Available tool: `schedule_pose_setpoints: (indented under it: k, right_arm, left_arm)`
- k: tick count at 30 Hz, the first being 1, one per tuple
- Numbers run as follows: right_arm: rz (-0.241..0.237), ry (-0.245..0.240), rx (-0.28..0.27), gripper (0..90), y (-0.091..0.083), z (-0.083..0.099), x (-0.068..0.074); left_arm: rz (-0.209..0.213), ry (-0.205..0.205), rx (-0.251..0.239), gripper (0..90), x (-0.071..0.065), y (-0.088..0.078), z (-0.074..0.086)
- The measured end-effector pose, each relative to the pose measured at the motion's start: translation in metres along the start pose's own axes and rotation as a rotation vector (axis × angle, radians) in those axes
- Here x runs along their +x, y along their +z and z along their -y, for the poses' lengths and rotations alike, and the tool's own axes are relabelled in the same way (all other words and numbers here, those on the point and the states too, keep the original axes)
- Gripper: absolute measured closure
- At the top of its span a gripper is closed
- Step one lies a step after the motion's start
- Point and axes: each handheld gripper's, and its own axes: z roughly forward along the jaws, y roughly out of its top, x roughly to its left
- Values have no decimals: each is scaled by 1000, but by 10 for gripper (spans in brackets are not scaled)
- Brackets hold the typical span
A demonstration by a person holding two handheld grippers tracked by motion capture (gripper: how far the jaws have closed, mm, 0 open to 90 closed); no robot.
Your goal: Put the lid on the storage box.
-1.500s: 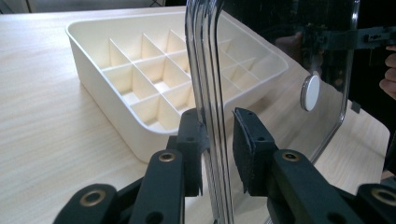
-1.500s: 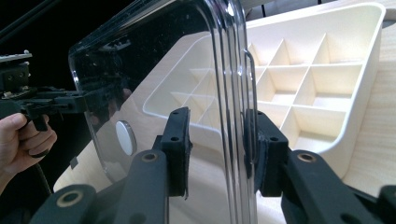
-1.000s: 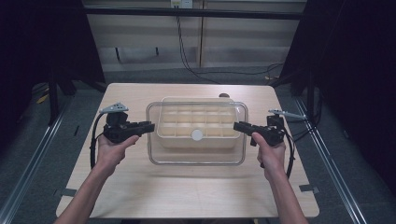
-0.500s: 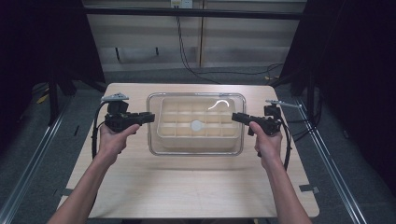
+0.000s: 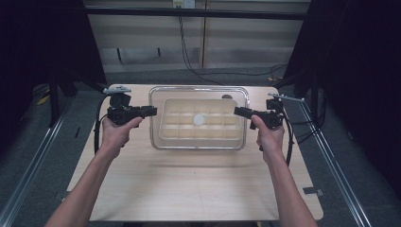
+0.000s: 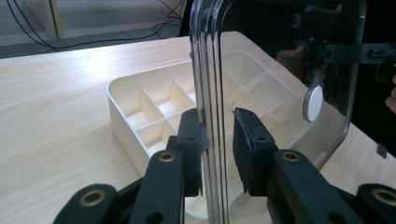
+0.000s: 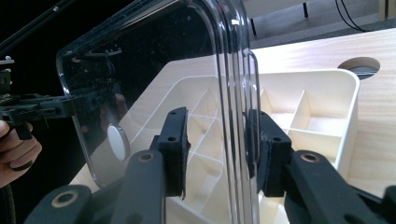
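**Desk:** Where does the clear lid (image 5: 198,118) sit in your shot?

**Caption:** You hold it level above the cream compartment tray (image 5: 198,135), which rests on the wooden table (image 5: 189,189). A white round knob (image 5: 199,119) marks the lid's centre.

**Desk:** And your left gripper (image 5: 150,111)?

**Caption:** Clamped on the lid's left rim; in the left gripper view its pads (image 6: 192,140) press the edge from both sides.

**Desk:** The right gripper (image 5: 238,111)?

**Caption:** It straddles the opposite rim. In the right gripper view one pad (image 7: 254,140) touches the edge, while the other (image 7: 176,140) stands off from it; whether it truly grips, you cannot tell.
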Motion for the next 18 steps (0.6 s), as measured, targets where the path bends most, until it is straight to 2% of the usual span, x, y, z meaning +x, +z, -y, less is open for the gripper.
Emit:
schedule_pose_setpoints:
  k: [8, 12, 16, 18]
  right_arm:
    - [17, 10, 8, 610, 8, -7, -5]
    - [30, 11, 8, 606, 10, -11, -8]
    - [40, 10, 15, 598, 11, -13, -9]
    - [45, 9, 14, 595, 12, -15, -10]
  left_arm:
    - [-2, -15, 3, 733, 7, 8, -3]
    - [-12, -9, 18, 732, 8, 13, -7]
    - [-19, -8, 9, 732, 7, 16, -12]
    - [-35, 1, 10, 730, 7, 18, -13]
